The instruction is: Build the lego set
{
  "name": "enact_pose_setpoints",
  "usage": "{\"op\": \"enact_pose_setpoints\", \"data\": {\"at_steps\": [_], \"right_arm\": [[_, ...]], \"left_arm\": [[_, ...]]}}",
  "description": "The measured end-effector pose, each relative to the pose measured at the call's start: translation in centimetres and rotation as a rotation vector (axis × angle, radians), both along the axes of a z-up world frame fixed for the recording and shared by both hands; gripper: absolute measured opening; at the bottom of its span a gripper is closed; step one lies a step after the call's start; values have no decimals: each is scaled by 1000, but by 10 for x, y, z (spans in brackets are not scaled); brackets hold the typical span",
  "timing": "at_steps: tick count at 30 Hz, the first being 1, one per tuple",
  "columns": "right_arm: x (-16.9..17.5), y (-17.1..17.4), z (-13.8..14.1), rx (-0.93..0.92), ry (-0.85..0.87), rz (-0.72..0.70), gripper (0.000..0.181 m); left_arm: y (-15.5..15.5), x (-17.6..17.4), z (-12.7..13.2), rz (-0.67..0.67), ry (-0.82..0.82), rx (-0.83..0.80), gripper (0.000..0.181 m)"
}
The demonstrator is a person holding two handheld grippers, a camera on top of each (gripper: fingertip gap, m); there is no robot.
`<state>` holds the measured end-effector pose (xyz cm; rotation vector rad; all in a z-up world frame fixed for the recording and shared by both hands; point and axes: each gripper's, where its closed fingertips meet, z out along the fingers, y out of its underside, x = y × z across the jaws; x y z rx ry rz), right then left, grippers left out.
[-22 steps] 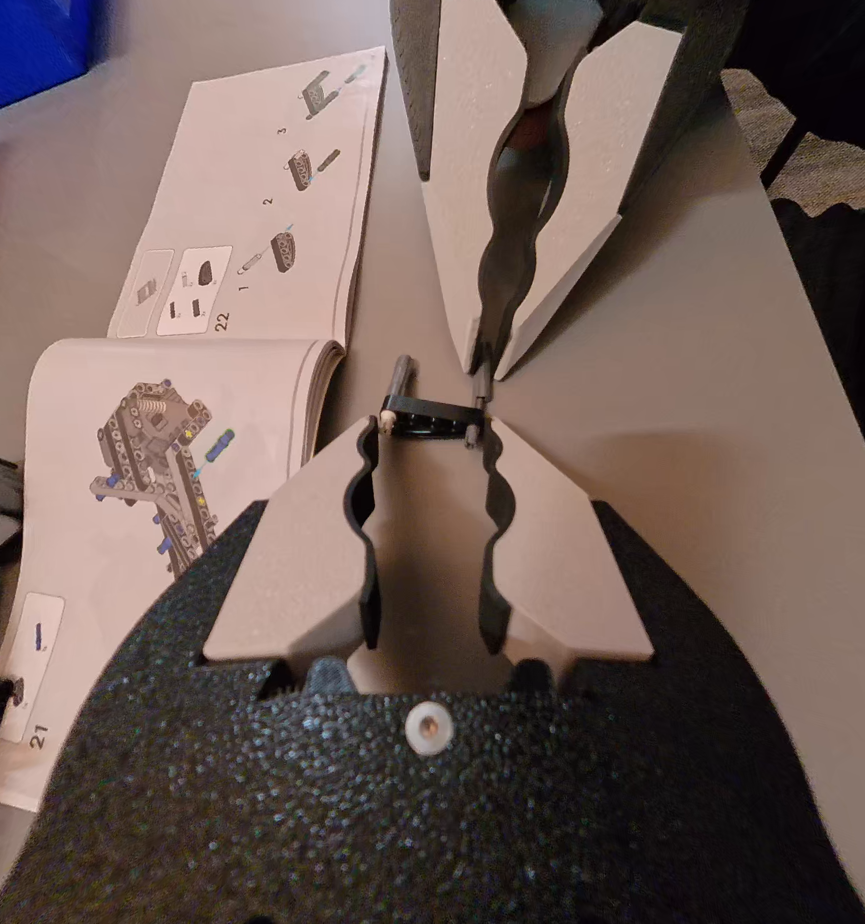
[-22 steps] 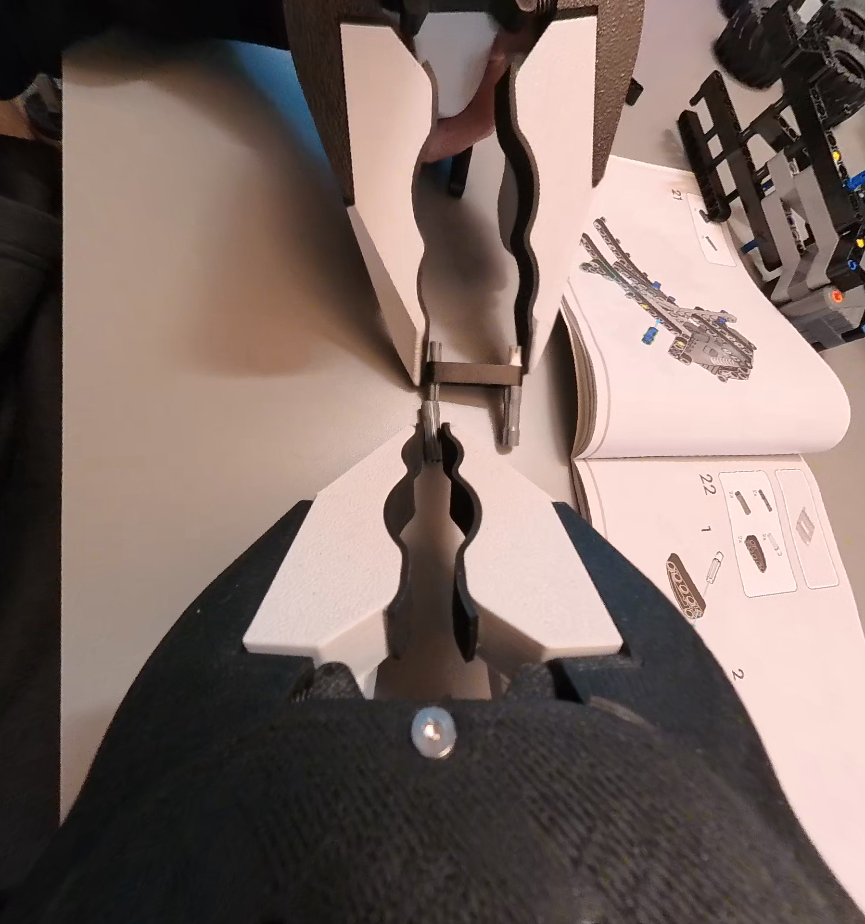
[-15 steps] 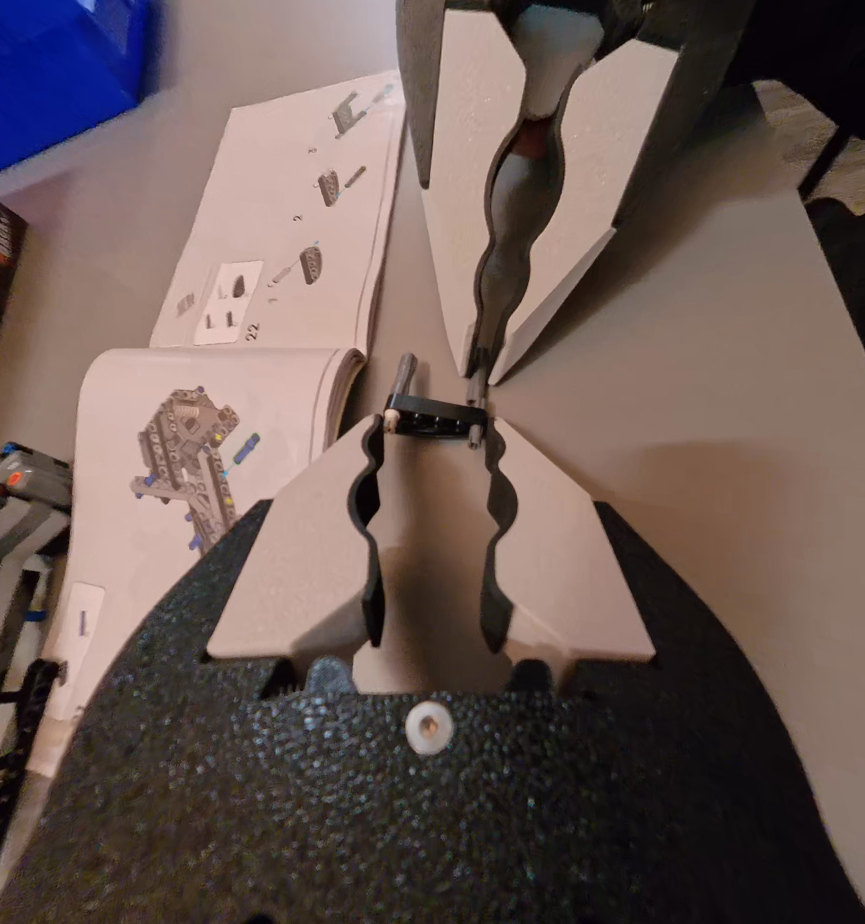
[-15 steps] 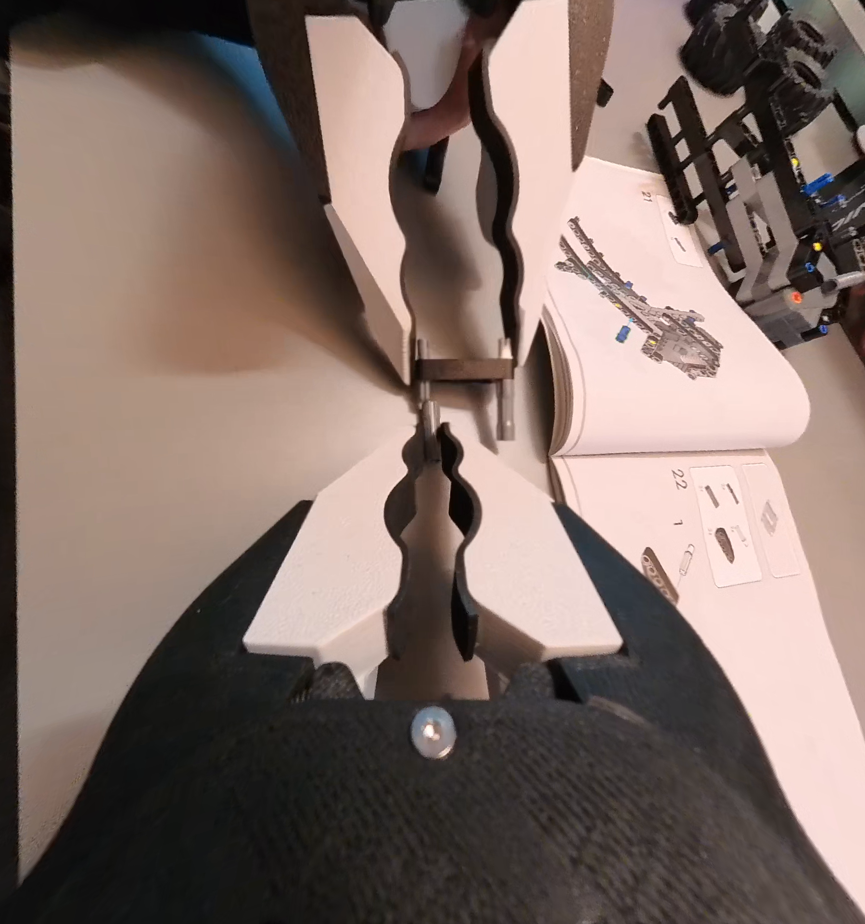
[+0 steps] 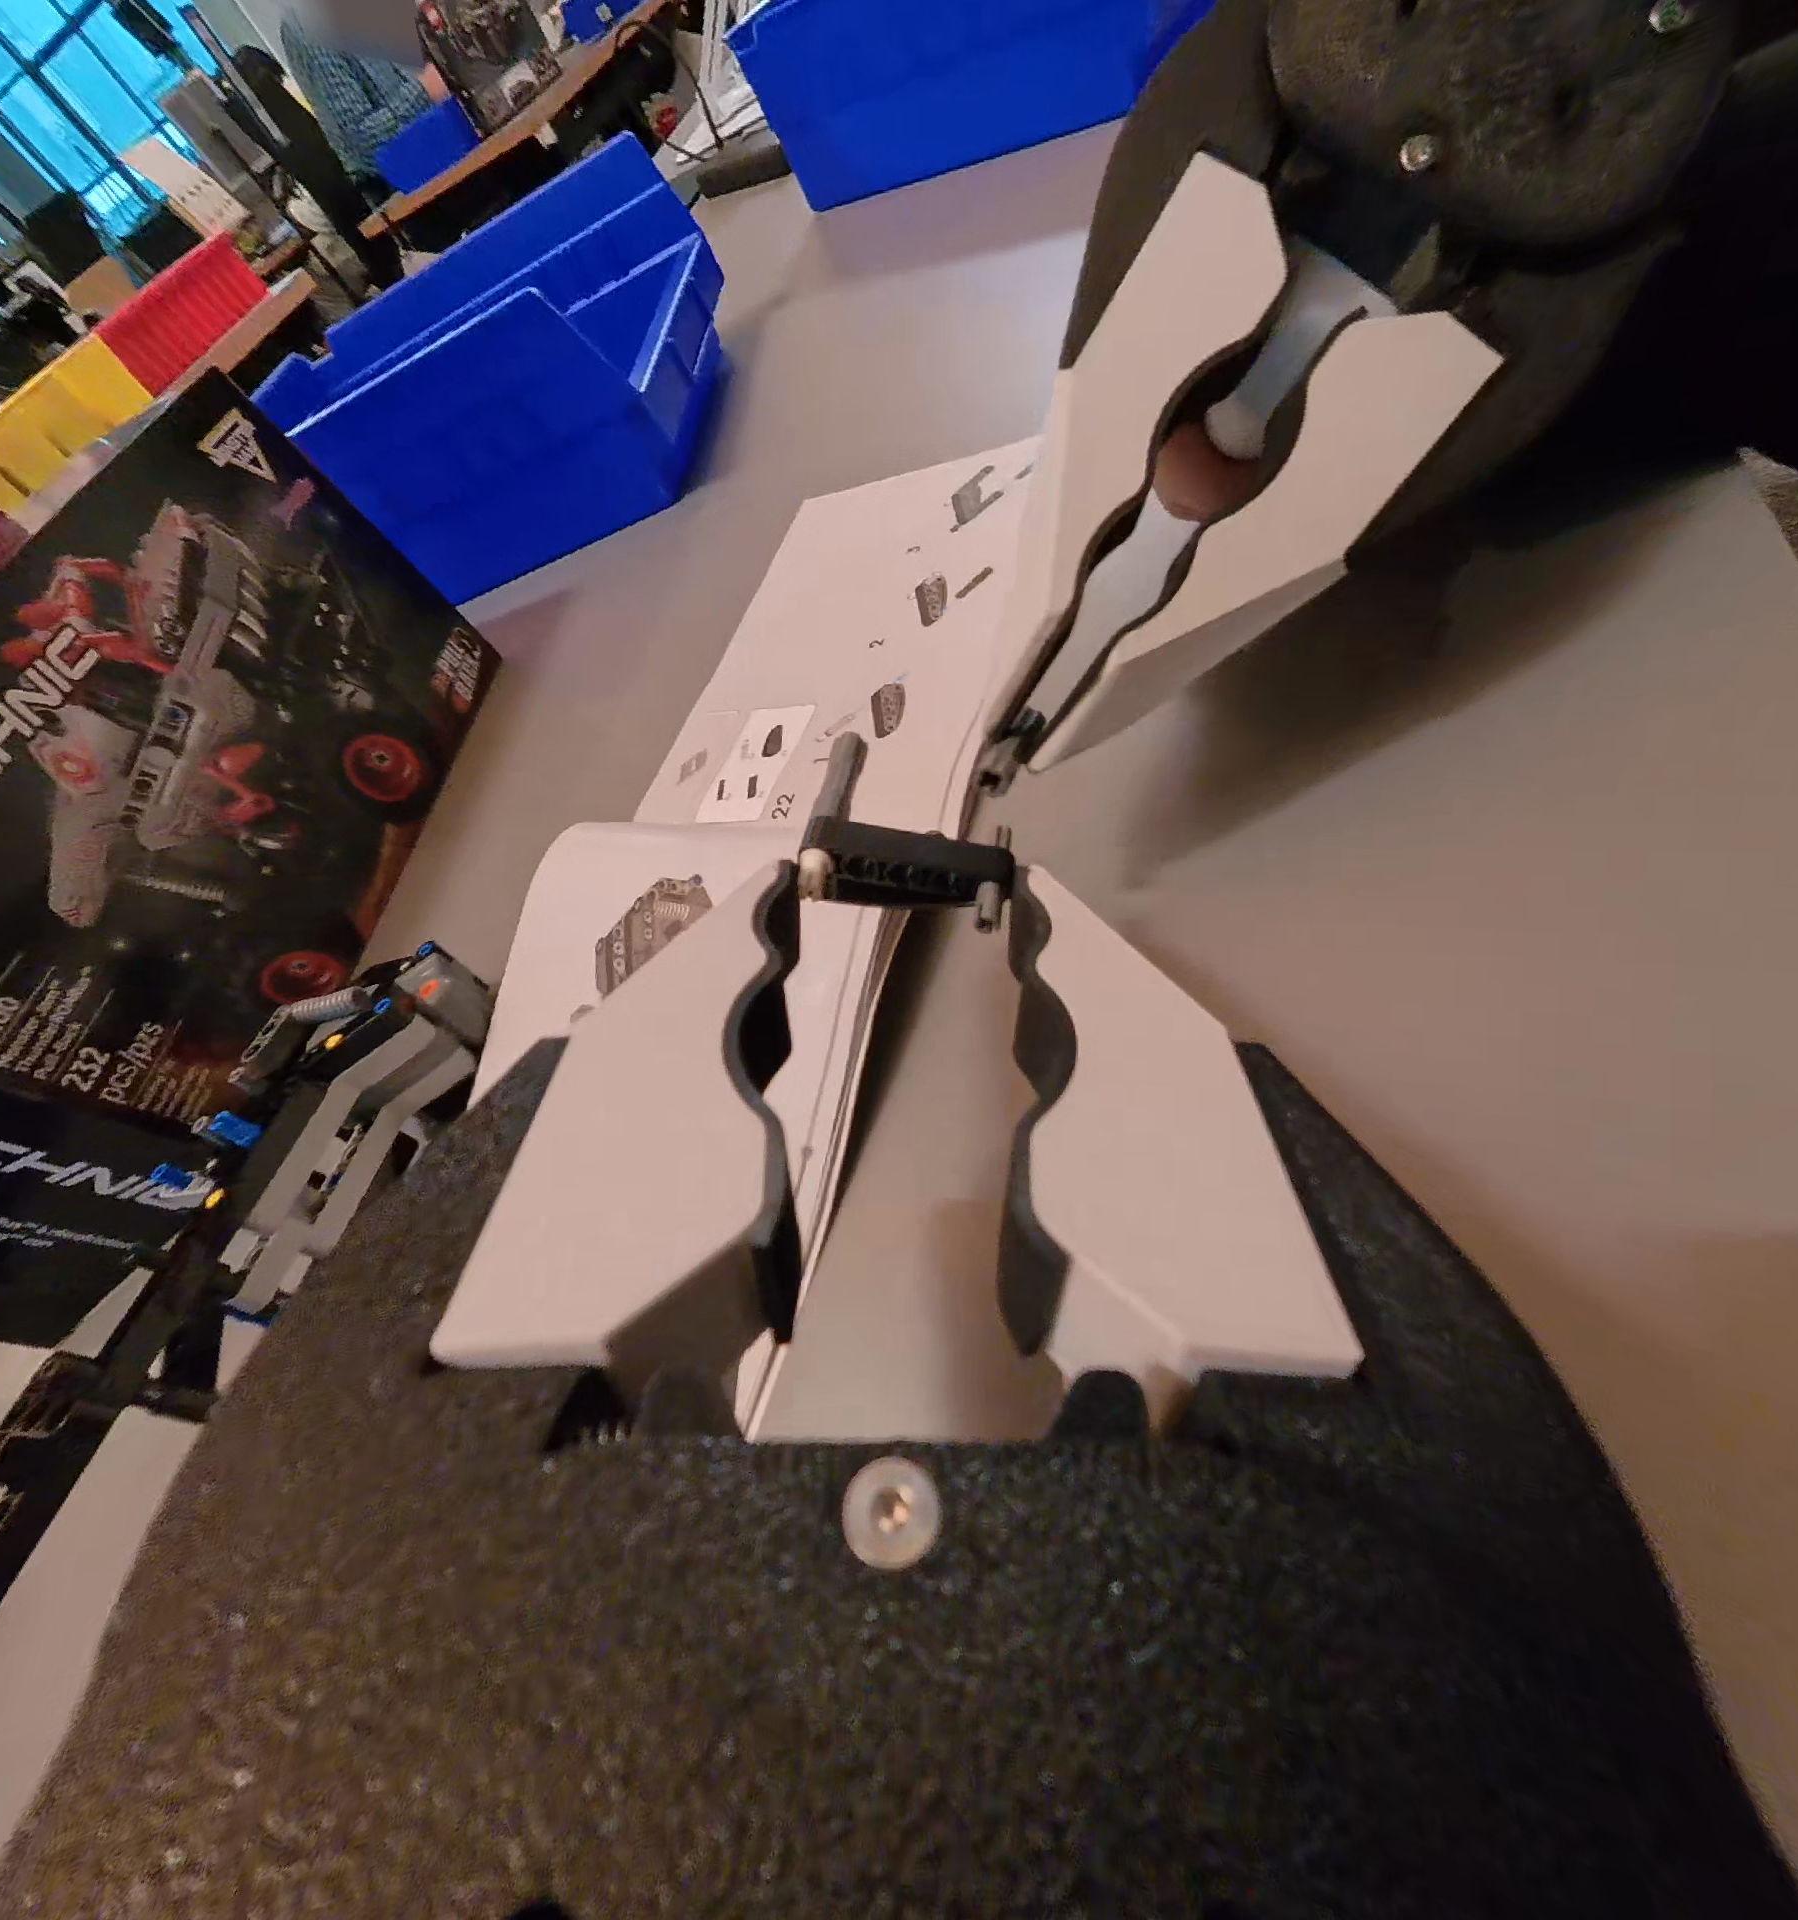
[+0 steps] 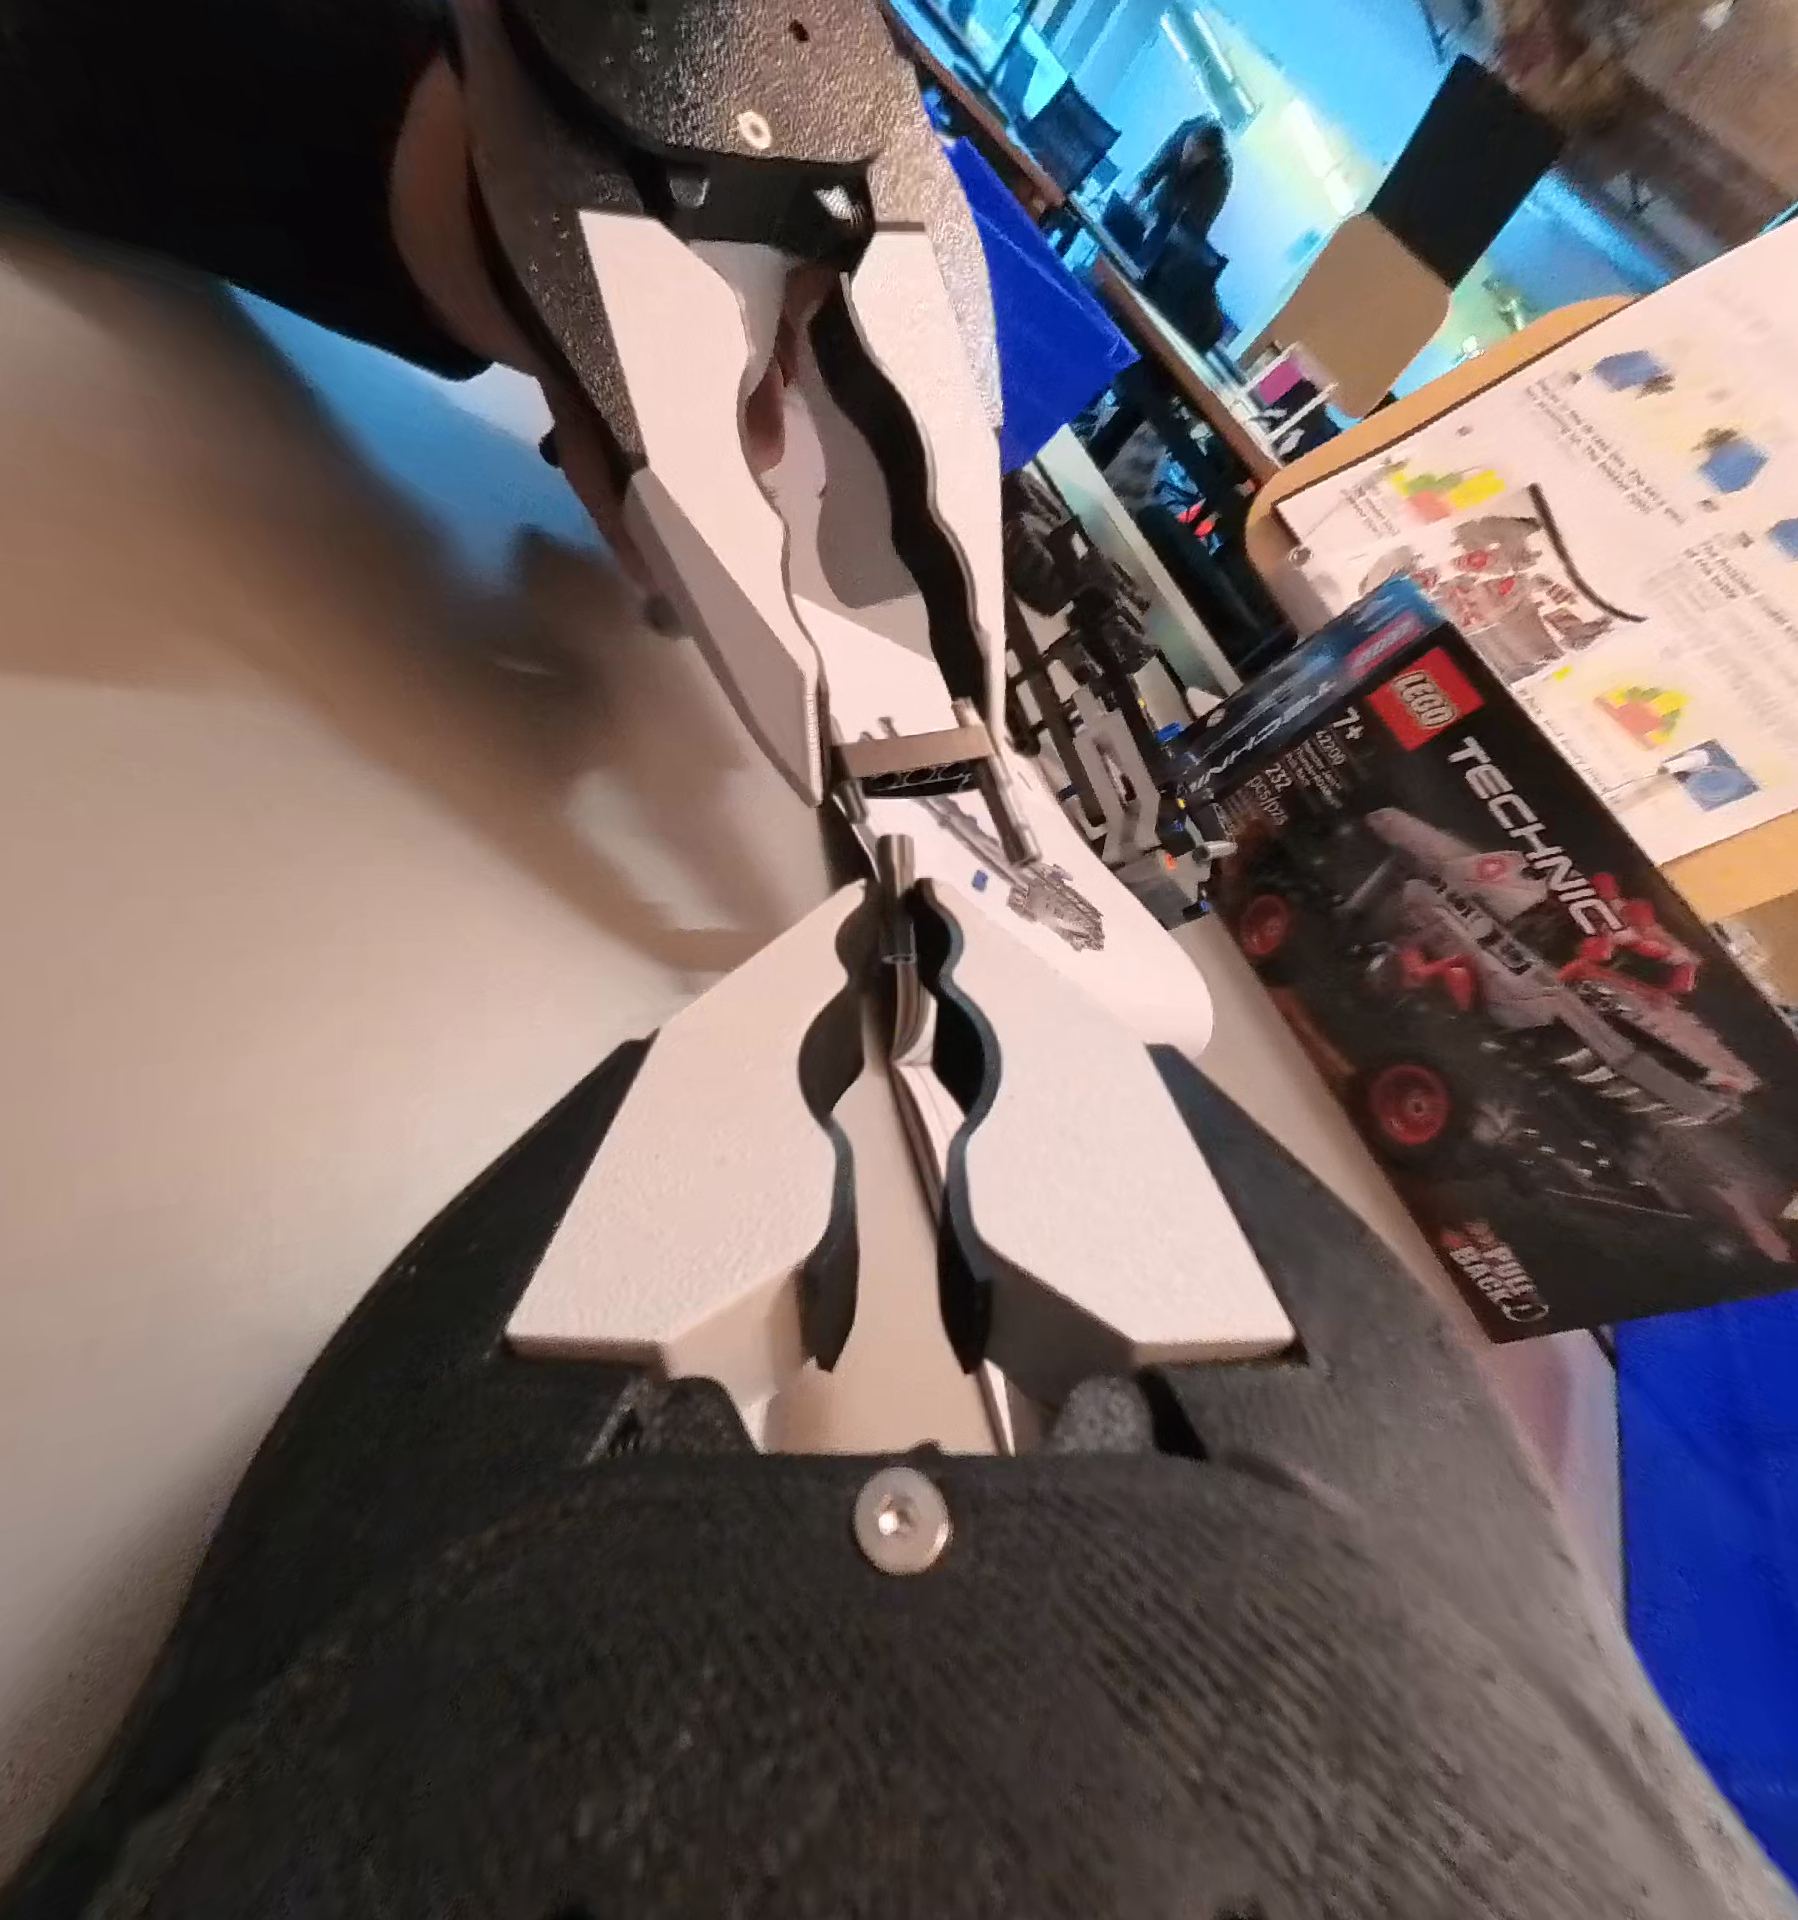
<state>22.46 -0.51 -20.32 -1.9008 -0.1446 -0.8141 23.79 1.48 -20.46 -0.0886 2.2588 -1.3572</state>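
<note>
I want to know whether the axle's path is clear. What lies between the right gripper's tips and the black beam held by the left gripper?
Only the grey axle that the right gripper pinches; past its tip, a bare gap short of the black beam, in the right wrist view.

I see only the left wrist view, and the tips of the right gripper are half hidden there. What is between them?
Observer: In the right wrist view, the right gripper is shut on a thin grey axle.
Operator: Is the axle seated in the black beam?
Observer: No. Its free end points toward the black beam held by the left gripper, with a gap between them.
Operator: Is anything behind that I miss?
Observer: A board with a printed colour sheet stands behind the set's box.
</note>
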Motion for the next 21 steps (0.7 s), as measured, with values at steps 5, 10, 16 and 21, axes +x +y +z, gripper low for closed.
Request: {"op": "enact_pose_setpoints", "data": {"at_steps": [5,10,16,21], "right_arm": [[-3,4,-12,-85,-40,16,3],[-4,6,-14,-93,-49,21,4],[-7,7,-11,-75,-49,46,3],[-7,6,-10,-66,-28,51,3]], "left_arm": [[0,-2,2,-5,-17,-11,38],[0,-2,-4,-12,-28,36,38],[-2,-3,-4,-16,-40,35,38],[-2,-5,-3,-33,-56,41,38]]}}
